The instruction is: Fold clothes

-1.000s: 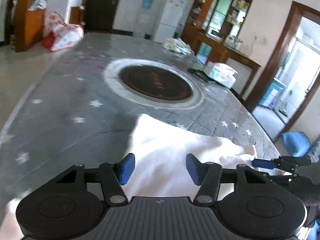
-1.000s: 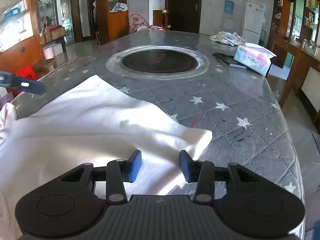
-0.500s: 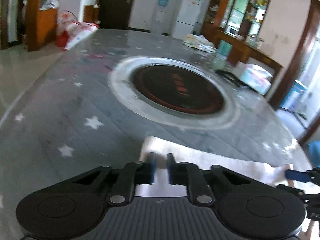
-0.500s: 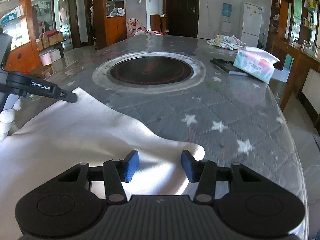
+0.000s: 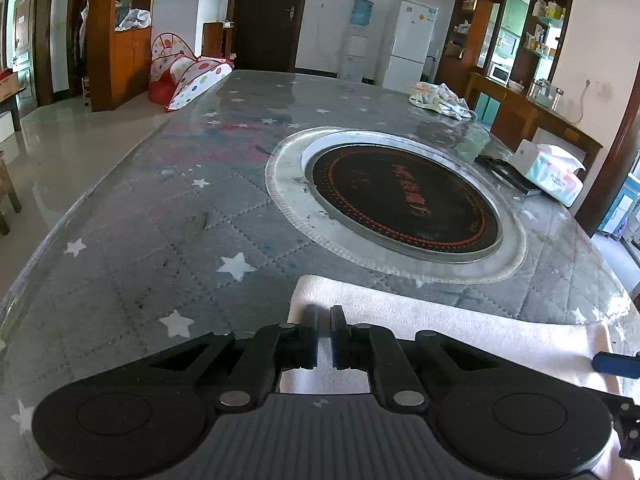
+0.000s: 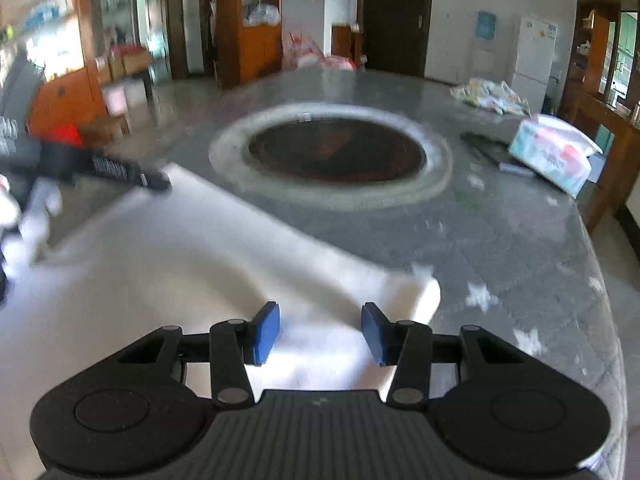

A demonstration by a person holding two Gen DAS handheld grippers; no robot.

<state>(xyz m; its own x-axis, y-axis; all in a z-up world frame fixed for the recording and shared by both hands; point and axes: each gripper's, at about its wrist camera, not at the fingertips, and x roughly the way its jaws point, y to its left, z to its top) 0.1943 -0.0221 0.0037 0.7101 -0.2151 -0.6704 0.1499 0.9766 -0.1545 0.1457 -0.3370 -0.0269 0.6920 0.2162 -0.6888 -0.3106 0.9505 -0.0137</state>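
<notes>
A white cloth [image 5: 440, 320] lies spread on the near part of the grey star-patterned table [image 5: 160, 240]. My left gripper [image 5: 324, 334] is shut on the cloth's far left corner, with white fabric showing in the thin gap between its blue pads. In the blurred right wrist view the left gripper [image 6: 156, 182] sits at that same corner of the cloth [image 6: 160, 264]. My right gripper [image 6: 320, 330] is open just above the cloth's far right corner, its pads apart and not pressing the fabric. One blue fingertip [image 5: 616, 364] of it shows at the left view's right edge.
A round dark hotplate [image 5: 404, 200] with a pale ring is set in the table's middle. A tissue pack [image 5: 554, 174] and a flat dark book [image 5: 508, 174] lie at the right edge. A crumpled patterned cloth [image 5: 440, 100] lies at the far side.
My left gripper moved forward to the cloth's corner and went from open to shut on it. The right gripper shifted over the cloth and stayed open.
</notes>
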